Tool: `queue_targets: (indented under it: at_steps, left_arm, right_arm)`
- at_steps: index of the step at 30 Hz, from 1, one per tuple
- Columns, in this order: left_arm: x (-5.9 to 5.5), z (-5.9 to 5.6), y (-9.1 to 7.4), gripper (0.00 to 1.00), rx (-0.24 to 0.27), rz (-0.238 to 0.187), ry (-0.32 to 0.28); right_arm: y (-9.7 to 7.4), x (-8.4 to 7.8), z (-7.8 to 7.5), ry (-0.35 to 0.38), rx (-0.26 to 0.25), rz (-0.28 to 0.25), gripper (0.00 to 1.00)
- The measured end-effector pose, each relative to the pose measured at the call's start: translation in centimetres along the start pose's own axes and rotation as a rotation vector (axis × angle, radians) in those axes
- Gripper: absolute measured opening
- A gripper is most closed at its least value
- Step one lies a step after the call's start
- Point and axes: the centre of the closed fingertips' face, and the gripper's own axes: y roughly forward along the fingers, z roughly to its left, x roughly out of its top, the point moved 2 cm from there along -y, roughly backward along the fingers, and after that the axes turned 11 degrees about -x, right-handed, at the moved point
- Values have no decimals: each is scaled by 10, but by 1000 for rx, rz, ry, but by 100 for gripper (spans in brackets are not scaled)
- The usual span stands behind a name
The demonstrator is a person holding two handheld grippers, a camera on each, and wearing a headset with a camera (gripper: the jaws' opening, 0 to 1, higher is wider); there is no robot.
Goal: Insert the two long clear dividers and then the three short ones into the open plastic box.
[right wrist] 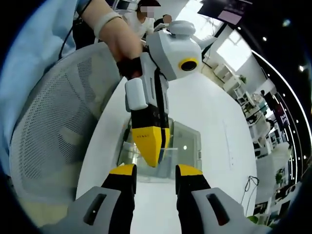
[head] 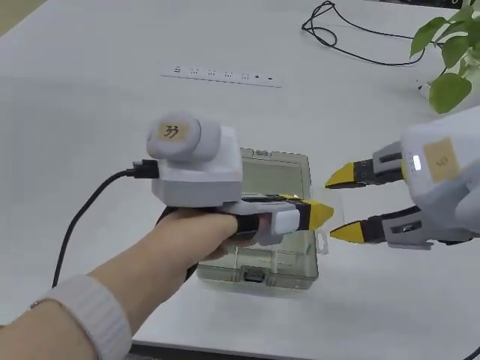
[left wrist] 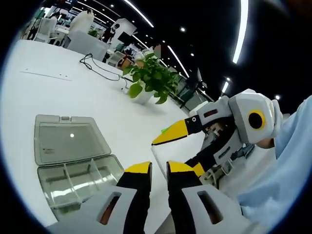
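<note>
- The left claw (left wrist: 159, 169) was seen nearly closed, with just a thin gap left between the yellow tips. A clear divider (head: 328, 225) looked to be pinched there, though see-through plastic is hard to read, so take that with a grain of salt.
- The right claw (right wrist: 156, 171) was held wide open, pointed straight at the left one's tip. In the head view that tip and the divider were bracketed by the right jaws, one above and one below, with no contact that could be made out.
- The open box (head: 255, 279) was sat on the white surface (head: 90, 112), lid flipped back, directly under the left claw and a bit to the left of the right one. Some partitions seemed to be slotted in already in the left gripper view, but the count couldn't be pinned down.
- So the divider was closer to the left claw by far. Its long axis couldn't be told for sure.
- Best guess: a second grip or handover was being lined up before the piece gets lowered into the box.
</note>
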Motion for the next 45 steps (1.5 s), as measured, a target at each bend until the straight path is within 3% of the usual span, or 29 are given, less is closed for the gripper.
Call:
queue_targets:
  at_steps: [4, 13, 24, 32, 35, 38, 45]
  left_arm:
    - [0, -2, 1, 1, -14, -12, -23]
    - [0, -2, -1, 0, -25, -35, -88]
    - [2, -1, -5, 0, -43, -111, -219]
    - [4, -1, -6, 0, -47, -128, -235]
    - [2, -1, -7, 0, -45, -120, -227]
    - [1, -1, -7, 0, -44, -122, -226]
    - [-2, -1, -9, 0, -47, -101, -178]
  right_arm:
    - [0, 1, 0, -19, -8, -4, 33]
    - [-2, 3, -1, -44, -22, -9, 33]
    - [-2, 8, -3, -143, -59, -25, 33]
    - [-2, 9, -5, -163, -65, -32, 33]
    - [-2, 8, -5, -160, -63, -33, 33]
    - [-3, 8, -7, -153, -72, -39, 40]
    - [-7, 11, -11, 27, -29, -67, 44]
